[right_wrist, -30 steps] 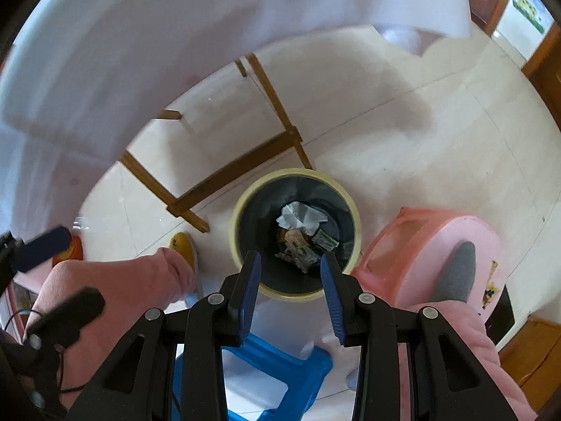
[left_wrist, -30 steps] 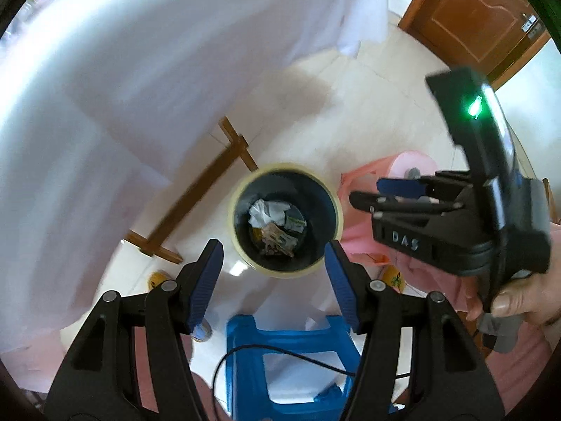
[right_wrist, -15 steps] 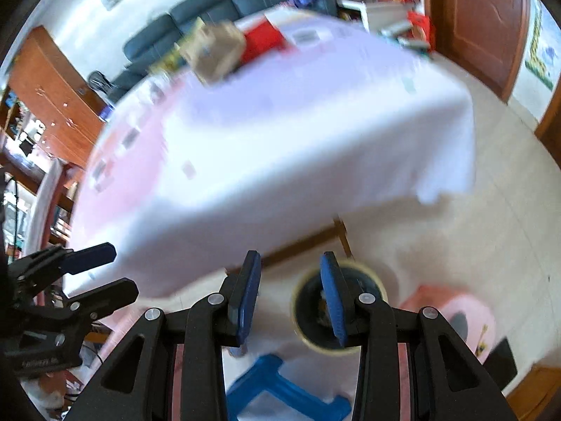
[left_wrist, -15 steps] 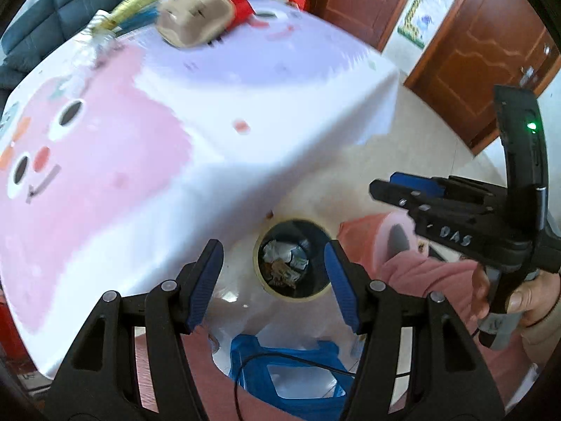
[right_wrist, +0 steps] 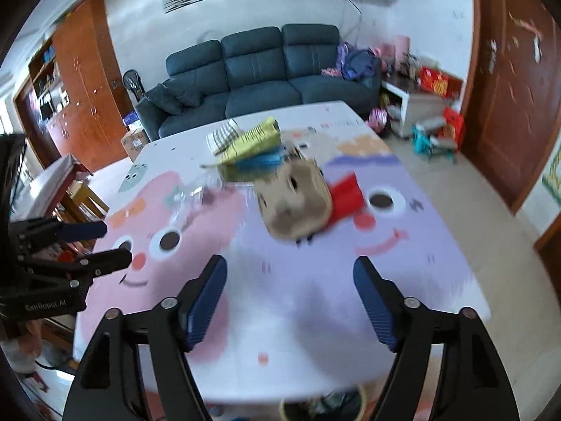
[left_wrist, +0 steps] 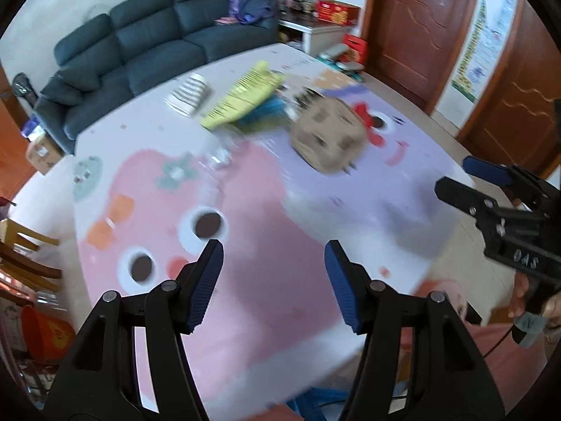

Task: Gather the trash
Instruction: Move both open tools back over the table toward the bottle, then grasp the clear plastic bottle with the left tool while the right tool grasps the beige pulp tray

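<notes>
A bin (right_wrist: 322,405) peeks out under the near edge of the table (right_wrist: 455,280). Some scraps sit inside it, but they are too blurry to name. That is the only holder to see.

The trash lies in a heap on the far half of the table. At the left of the heap is a striped pack (left_wrist: 189,94). Next comes a yellow bag (left_wrist: 242,94), lying over something blue (left_wrist: 266,110). Then comes a brown paper bag (left_wrist: 328,138), crumpled, with a red bit (right_wrist: 345,193) right behind it. A clear wrapper (left_wrist: 219,156) lies in front of the heap on its left side.

The left gripper (left_wrist: 273,282) hangs above the near part of the table, its jaws partly spread, with nothing in them. The right gripper (right_wrist: 289,303) hangs beside it. Its jaws have just been opening and now stand wide, with nothing between them. Both are well apart from the heap.

The near half of the table is bare, so there is open room there. The cloth (left_wrist: 266,263) is pink on the left and purple on the right, with cartoon faces. To the right of the table is open floor (right_wrist: 491,217).

Behind the table is a dark sofa (right_wrist: 259,70). Wooden cupboards (right_wrist: 84,80) stand at the left and brown doors (left_wrist: 410,24) at the right.
</notes>
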